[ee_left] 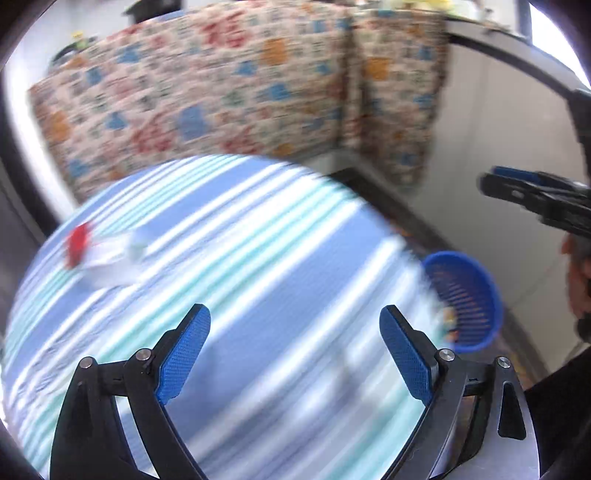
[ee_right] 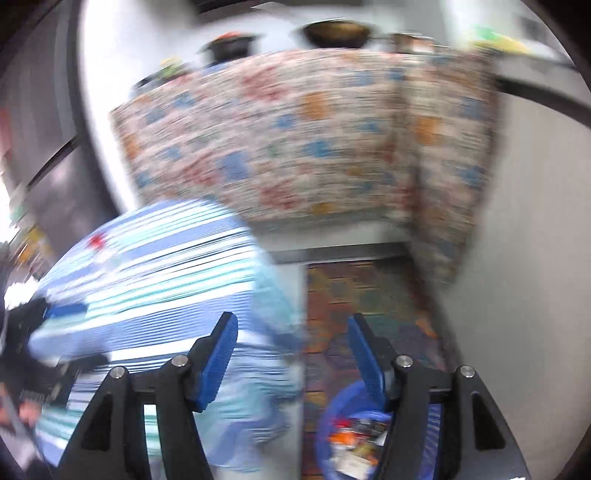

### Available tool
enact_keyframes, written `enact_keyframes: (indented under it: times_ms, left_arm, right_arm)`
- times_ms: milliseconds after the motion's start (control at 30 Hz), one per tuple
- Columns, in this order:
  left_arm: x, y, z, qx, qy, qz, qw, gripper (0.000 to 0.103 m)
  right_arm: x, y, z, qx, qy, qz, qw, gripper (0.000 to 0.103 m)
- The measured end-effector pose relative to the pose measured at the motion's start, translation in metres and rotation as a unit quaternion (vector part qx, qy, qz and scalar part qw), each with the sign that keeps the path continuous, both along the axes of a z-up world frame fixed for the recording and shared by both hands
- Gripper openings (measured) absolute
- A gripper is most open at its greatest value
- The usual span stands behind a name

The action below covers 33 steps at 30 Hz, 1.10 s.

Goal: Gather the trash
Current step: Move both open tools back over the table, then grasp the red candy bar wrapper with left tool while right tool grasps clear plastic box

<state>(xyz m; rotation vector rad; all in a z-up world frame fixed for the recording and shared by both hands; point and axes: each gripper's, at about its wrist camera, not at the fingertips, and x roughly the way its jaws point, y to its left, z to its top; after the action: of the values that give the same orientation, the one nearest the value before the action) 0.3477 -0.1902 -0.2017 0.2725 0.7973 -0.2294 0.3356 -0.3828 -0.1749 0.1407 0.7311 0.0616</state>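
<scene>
A red-and-white wrapper [ee_left: 101, 254] lies on the striped blue tablecloth [ee_left: 258, 258] at the far left; it shows as a small red spot in the right wrist view [ee_right: 96, 242]. A blue basket [ee_left: 467, 301] stands on the floor beside the table's right edge, with several wrappers inside [ee_right: 354, 439]. My left gripper [ee_left: 295, 350] is open and empty above the cloth. My right gripper [ee_right: 290, 360] is open and empty above the table edge and the basket; it also shows in the left wrist view [ee_left: 532, 192]. Both views are blurred.
A second table draped in a floral cloth [ee_left: 229, 92] stands behind, with bowls [ee_right: 336, 33] on top. A patterned rug [ee_right: 369, 295] covers the floor between the tables. A pale wall [ee_left: 498, 147] is at the right.
</scene>
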Motion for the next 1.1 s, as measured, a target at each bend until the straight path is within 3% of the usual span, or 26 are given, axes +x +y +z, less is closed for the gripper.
enact_keyframes:
  times_ms: [133, 267, 333, 433, 600, 667, 700, 733, 800, 833, 933, 1100]
  left_arm:
    - [0.025, 0.100, 0.006, -0.033, -0.011, 0.093, 0.9951, 0.094]
    - [0.069, 0.176, 0.032, -0.124, -0.008, 0.167, 0.9782, 0.093]
    - [0.096, 0.196, 0.049, -0.150, -0.009, 0.190, 0.9702, 0.093]
    - [0.139, 0.211, 0.056, -0.145, 0.000, 0.222, 0.9642, 0.094]
    - [0.195, 0.209, 0.012, -0.085, 0.087, 0.262, 0.9573, 0.091]
    - [0.200, 0.207, -0.001, -0.074, 0.092, 0.267, 0.9564, 0.085]
    - [0.202, 0.210, -0.004, -0.074, 0.090, 0.266, 0.9568, 0.076]
    - [0.201, 0.213, -0.006, -0.082, 0.089, 0.261, 0.9579, 0.053]
    - [0.196, 0.222, -0.009, -0.100, 0.087, 0.249, 0.9595, 0.019]
    - [0.194, 0.228, -0.007, -0.109, 0.085, 0.242, 0.9603, 0.010]
    - [0.172, 0.246, -0.004, -0.131, 0.082, 0.225, 0.9620, 0.008]
    - [0.118, 0.250, -0.002, -0.110, 0.085, 0.173, 0.9751, 0.008]
  right_arm:
    - [0.030, 0.094, -0.014, -0.007, 0.028, 0.116, 0.993, 0.063]
    - [0.049, 0.158, -0.024, -0.040, 0.036, 0.170, 0.984, 0.063]
    - [0.056, 0.176, -0.029, -0.058, 0.036, 0.181, 0.981, 0.063]
    - [0.058, 0.188, -0.035, -0.067, 0.039, 0.190, 0.979, 0.063]
    - [0.059, 0.196, -0.038, -0.078, 0.030, 0.191, 0.978, 0.063]
    - [0.066, 0.194, -0.037, -0.072, 0.024, 0.187, 0.979, 0.063]
    - [0.071, 0.193, -0.036, -0.069, 0.014, 0.179, 0.981, 0.063]
    - [0.073, 0.193, -0.034, -0.066, 0.007, 0.181, 0.981, 0.063]
    - [0.081, 0.196, -0.030, -0.059, -0.009, 0.198, 0.978, 0.066]
    - [0.087, 0.200, -0.028, -0.057, -0.015, 0.208, 0.976, 0.069]
    - [0.115, 0.218, -0.023, -0.034, -0.014, 0.249, 0.968, 0.078]
    - [0.170, 0.266, -0.025, -0.033, 0.023, 0.318, 0.947, 0.083]
